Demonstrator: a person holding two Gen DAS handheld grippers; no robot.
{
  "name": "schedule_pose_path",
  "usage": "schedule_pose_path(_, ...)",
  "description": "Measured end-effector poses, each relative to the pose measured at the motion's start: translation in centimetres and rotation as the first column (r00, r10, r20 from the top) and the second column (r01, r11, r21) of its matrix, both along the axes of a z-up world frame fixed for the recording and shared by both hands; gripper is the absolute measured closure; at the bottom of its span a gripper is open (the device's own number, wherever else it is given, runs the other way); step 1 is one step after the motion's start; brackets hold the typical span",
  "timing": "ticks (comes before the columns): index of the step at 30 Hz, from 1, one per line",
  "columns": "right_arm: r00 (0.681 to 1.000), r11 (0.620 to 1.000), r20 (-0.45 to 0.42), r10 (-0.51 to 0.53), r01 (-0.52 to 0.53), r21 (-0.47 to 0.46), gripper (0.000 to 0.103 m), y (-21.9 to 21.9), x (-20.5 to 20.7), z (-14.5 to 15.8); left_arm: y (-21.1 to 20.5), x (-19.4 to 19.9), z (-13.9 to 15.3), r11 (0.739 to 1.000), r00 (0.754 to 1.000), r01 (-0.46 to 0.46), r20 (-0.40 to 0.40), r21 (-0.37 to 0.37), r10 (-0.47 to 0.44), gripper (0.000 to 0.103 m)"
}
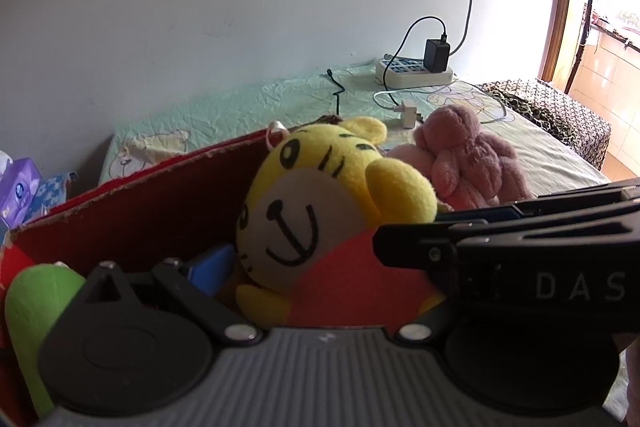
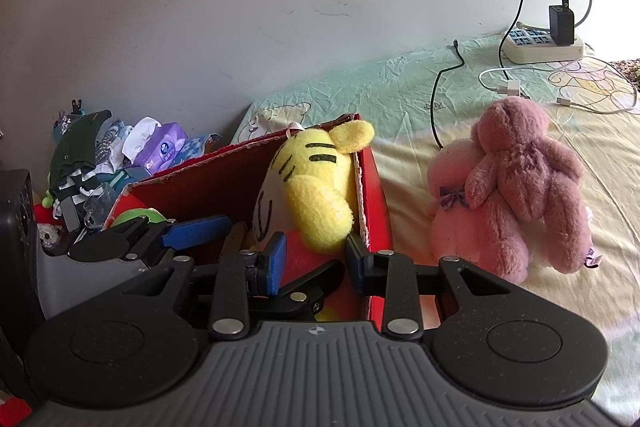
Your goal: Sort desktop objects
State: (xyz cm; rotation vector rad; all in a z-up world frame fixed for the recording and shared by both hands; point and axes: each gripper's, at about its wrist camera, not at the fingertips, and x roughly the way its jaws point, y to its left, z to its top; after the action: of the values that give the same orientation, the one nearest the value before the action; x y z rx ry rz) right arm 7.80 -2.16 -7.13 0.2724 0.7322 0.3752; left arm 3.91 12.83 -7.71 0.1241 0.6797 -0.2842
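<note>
A pale green wrinkled bedsheet (image 2: 360, 87) meets a scuffed white wall. At nine o'clock a purple tissue pack (image 2: 162, 147), print unreadable. The yellow tiger plush (image 2: 316, 183) sits in the red box (image 2: 372, 187); the right gripper (image 2: 316, 259) apparently clamps its arm. "DAS" marks it. The left gripper's (image 1: 280, 267) state is unclear. Pink plush bears (image 2: 516, 195) lie at three o'clock.

A yellow tiger plush (image 1: 320, 211) sits in the red cardboard box (image 1: 132, 211) at frame centre, pink plush toys (image 1: 468, 163) on the bedsheet (image 1: 248, 107) behind right.
</note>
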Motion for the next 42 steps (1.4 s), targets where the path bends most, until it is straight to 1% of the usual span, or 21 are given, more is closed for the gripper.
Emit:
schedule_pose_path(8,0.999,0.999,0.014,0.034,-0.034,0.005,0.069,-0.3,0.1,-0.1,-0.3,0.1,0.0,0.999,1.0,-0.013,-0.007,0.031,0.013,0.0)
schedule_pose_path(13,0.998,0.997,-0.01,0.068,-0.067,0.031,0.069,-0.8,0.5,0.0,-0.1,0.4,0.2,0.999,0.999,-0.026,-0.038,0.02,0.027,0.0)
schedule_pose_path(16,0.995,0.993,-0.039,0.097,-0.094,0.068,0.069,-1.4,1.0,0.0,-0.6,-0.1,0.6,0.997,0.997,-0.066,-0.025,0.051,0.067,0.0)
schedule_pose_path(19,0.989,0.983,-0.062,0.136,-0.127,0.133,0.065,-2.3,1.1,0.1,-1.4,-0.5,1.0,0.99,0.993,-0.116,-0.023,0.083,0.118,0.0)
schedule_pose_path(21,0.984,0.975,-0.068,0.164,-0.151,0.164,0.065,-2.9,1.1,0.1,-1.8,-0.8,1.3,0.982,0.986,-0.159,-0.032,0.099,0.163,0.001)
schedule_pose_path(24,0.979,0.966,-0.05,0.197,-0.185,0.179,0.066,-3.8,1.0,0.3,-2.4,-1.1,1.7,0.968,0.973,-0.222,-0.041,0.118,0.228,0.001)
schedule_pose_path(28,0.967,0.944,-0.042,0.25,-0.234,0.232,0.065,-5.3,1.1,0.5,-3.1,-1.8,2.5,0.946,0.953,-0.291,-0.041,0.145,0.299,0.001)
schedule_pose_path(35,0.953,0.919,-0.025,0.303,-0.286,0.271,0.065,-8.0,1.4,0.4,-4.6,-2.4,3.6,0.903,0.92,-0.371,-0.044,0.218,0.389,0.001)
schedule_pose_path(38,0.95,0.911,-0.023,0.312,-0.292,0.292,0.065,-9.3,1.8,0.2,-5.2,-2.5,4.1,0.89,0.906,-0.4,-0.05,0.22,0.419,0.002)
schedule_pose_path(42,0.951,0.911,-0.039,0.307,-0.282,0.3,0.065,-11.2,2.2,-0.4,-6.4,-2.7,4.9,0.877,0.894,-0.424,-0.049,0.225,0.445,0.004)
